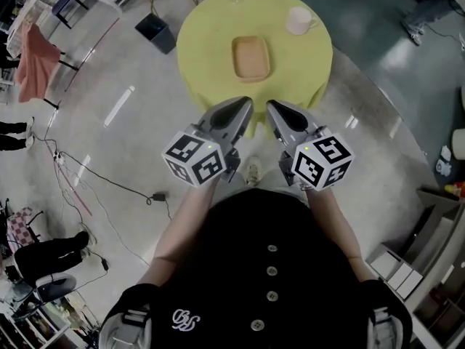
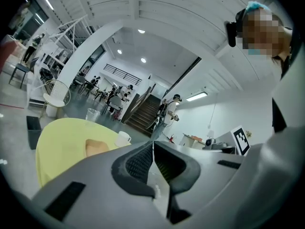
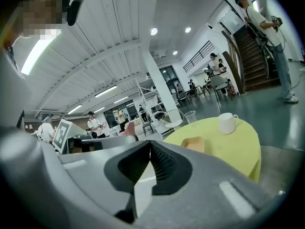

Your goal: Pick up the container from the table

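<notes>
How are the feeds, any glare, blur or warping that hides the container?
Head view: sharp, evenly lit, container clear on the table, glare streaks only on the floor. Left gripper view: strong fisheye bending, container half hidden behind the left gripper. Right gripper view: same bending, container small but plain, ceiling lights bright.

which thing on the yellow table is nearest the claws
The tan rectangular container at the centre of the table; the white mug and clear cup stand farther back.
</notes>
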The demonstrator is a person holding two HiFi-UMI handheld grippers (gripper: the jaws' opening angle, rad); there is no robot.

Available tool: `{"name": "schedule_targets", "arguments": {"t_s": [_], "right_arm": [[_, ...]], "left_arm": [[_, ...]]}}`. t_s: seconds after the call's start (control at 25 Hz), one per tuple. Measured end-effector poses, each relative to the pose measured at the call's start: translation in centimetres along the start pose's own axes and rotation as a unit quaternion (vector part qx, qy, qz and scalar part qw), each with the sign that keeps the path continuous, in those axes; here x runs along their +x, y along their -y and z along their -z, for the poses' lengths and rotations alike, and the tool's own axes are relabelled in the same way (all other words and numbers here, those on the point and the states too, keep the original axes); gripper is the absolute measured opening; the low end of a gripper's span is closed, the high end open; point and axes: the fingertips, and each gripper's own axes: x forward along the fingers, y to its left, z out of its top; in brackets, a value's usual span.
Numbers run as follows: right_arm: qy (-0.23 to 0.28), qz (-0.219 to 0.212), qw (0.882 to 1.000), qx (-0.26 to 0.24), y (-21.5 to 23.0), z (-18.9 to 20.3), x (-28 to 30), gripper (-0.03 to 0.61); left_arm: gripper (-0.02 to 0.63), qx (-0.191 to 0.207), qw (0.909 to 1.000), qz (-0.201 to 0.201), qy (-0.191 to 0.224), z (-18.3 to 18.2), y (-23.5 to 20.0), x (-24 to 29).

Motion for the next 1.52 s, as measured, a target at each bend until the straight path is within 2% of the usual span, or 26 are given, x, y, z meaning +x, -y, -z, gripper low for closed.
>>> {"name": "schedule_targets", "arguments": {"t_s": [0.16,0.48,0.88,1.52], "right_arm": [[-0.013,-0.004,1.0,-0.002,0.5,0.5,0.2,0.003],[-0.015,0.004,0.999,0.031,1.9,1.2,0.3,0.003],[-0.005,0.029,0.997,0.065,4.3,1.6,0.7,0.003],[-0.012,0.084,0.992,0.098,8.5,0.5,7.4,0.003]], "left_arm": [[0.018,-0.003,0.9999,-0.008,-0.007,0.3,-0.3,0.7],[0.018,-0.014,0.9995,-0.021,-0.019,0.7,-1.9,1.1],[0.018,-0.014,0.9985,0.005,-0.052,1.3,-2.9,3.4],[0.018,-0.049,0.9928,0.017,-0.108,0.8,-11.0,7.0]]}}
